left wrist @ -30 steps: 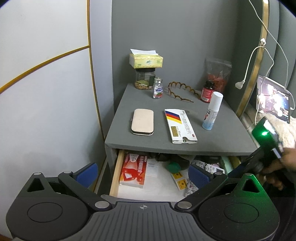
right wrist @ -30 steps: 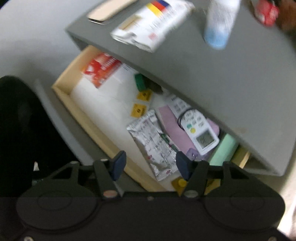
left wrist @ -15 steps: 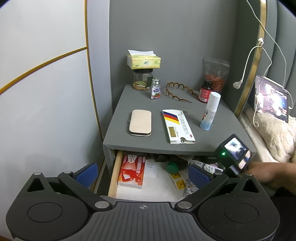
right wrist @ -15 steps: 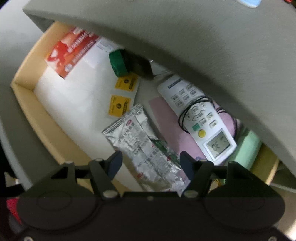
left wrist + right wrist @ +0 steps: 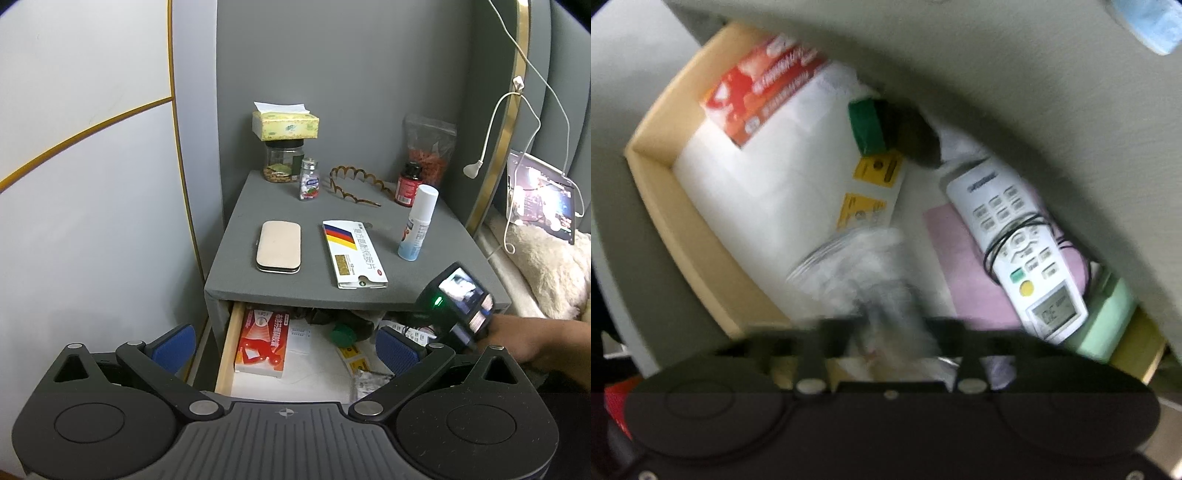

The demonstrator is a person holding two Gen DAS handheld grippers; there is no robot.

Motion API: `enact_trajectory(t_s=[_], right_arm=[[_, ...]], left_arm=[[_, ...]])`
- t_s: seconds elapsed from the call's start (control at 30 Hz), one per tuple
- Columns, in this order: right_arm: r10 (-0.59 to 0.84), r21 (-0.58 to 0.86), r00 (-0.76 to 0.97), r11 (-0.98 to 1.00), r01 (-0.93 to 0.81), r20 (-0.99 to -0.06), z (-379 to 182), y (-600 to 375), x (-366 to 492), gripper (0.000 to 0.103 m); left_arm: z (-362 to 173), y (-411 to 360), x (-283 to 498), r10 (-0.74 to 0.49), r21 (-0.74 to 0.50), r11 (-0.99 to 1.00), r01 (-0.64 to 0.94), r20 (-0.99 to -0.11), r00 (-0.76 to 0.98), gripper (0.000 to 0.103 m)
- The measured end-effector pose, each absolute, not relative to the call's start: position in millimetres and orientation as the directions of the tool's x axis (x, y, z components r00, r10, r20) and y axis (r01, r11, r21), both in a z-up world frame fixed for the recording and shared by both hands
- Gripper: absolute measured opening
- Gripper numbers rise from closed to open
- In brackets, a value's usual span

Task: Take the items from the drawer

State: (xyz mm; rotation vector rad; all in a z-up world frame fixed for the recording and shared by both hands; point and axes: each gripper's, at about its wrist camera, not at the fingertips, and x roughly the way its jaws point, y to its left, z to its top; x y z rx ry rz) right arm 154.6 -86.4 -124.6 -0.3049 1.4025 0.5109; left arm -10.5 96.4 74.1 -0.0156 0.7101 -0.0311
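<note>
Right gripper (image 5: 886, 332) is pointing down into the open drawer (image 5: 679, 221), and its jaws look pinched together on the crinkly silver foil blister pack (image 5: 849, 266). That frame is pretty blurry, so the fingertips themselves are just dark smears, but the foil bunches up right between them. The pack sits along the drawer's front wall, about midway along it.

Left gripper (image 5: 284, 343) is just hanging in front of the nightstand (image 5: 236, 291) with its blue pads (image 5: 173, 343) spread wide apart and nothing between them. From that view you can see the right gripper's body and the person's hand (image 5: 517, 339) reaching in at the drawer's right end.

Other stuff in the drawer: a red-and-white medicine box (image 5: 262, 343) against the left wall, a green-capped bottle (image 5: 868, 125) lying on its side toward the back, two little yellow-label packets (image 5: 875, 173) just in front of it, and a white AC remote (image 5: 1019, 251) with a black cord looped around it, lying on something pink (image 5: 964, 273) toward the right end. A pale green thing (image 5: 1108, 317) is tucked in the right corner, can't tell what it is.
</note>
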Motion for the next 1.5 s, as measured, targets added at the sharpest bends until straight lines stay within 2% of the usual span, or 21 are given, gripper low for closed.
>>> enact_trajectory(t_s=[0.2,0.33,0.43,0.57,0.73,1.03,1.33,1.5], right_arm=[[0.164,0.058,0.153,0.842,-0.537,-0.974,-91.5,-106.1,144.3,0.011],[0.104,0.003,0.145,0.819,-0.573,-0.984,-71.8,-126.7,140.9,0.031],[0.036,-0.058,0.149,0.810,-0.584,-0.988,-64.2,-136.5,138.3,0.031],[0.035,-0.055,0.161,0.849,-0.525,-0.986,-63.8,-145.0,136.8,0.044],[0.126,0.046,0.170,0.911,-0.411,-0.977,-68.5,-143.1,142.5,0.044],[0.221,0.137,0.123,0.868,-0.477,-0.968,-66.0,-99.9,122.6,0.044],[0.186,0.063,0.254,0.903,-0.426,-0.949,-14.6,-134.8,122.9,0.044],[0.108,-0.028,0.273,0.891,-0.454,-0.956,0.2,-148.8,117.6,0.052]], left_arm=[[75.0,96.0,-11.4,-0.036,-0.025,0.999,0.026,-0.649,0.760,0.103],[74.7,97.0,-10.4,-0.038,-0.031,0.999,0.024,-0.651,0.758,0.103],[75.0,97.7,-9.8,-0.039,-0.033,0.999,0.023,-0.652,0.758,0.103],[74.6,98.4,-9.3,-0.038,-0.036,0.999,0.020,-0.654,0.756,0.103],[73.6,98.8,-9.7,-0.037,-0.033,0.999,0.021,-0.657,0.753,0.103],[75.2,104.2,-6.0,-0.035,-0.046,0.999,0.007,-0.654,0.756,0.103],[74.2,103.8,-5.7,-0.033,-0.045,0.999,0.005,-0.657,0.753,0.103],[69.4,101.4,-5.9,-0.031,-0.038,0.999,0.007,-0.668,0.744,0.103]])
